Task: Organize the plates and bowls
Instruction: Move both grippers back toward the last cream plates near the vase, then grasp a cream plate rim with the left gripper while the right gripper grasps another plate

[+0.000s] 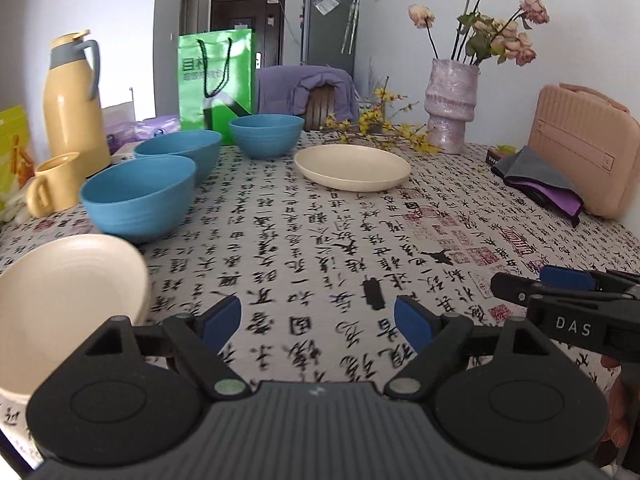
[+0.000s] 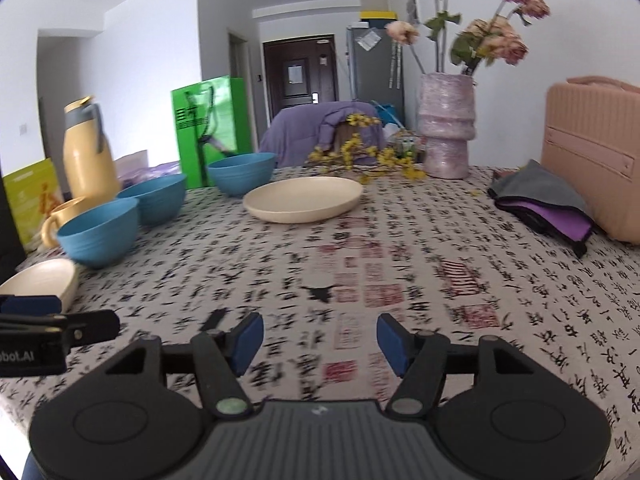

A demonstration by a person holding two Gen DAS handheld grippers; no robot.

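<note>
Here both tools spread, empty — left tool (image 1: 318, 322), right tool (image 2: 320, 340); person's hand (image 1: 618, 412) only in left view.

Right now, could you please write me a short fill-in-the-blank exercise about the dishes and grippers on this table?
1. The number of blue bowls on the patterned tablecloth is ____.
2. The cream plate in the middle of the table holds ____.
3. The yellow mug stands in front of the yellow ____.
4. Both the left gripper and the right gripper are ____, with only tablecloth between the pads.

Missing words: three; nothing; thermos jug; open
</note>
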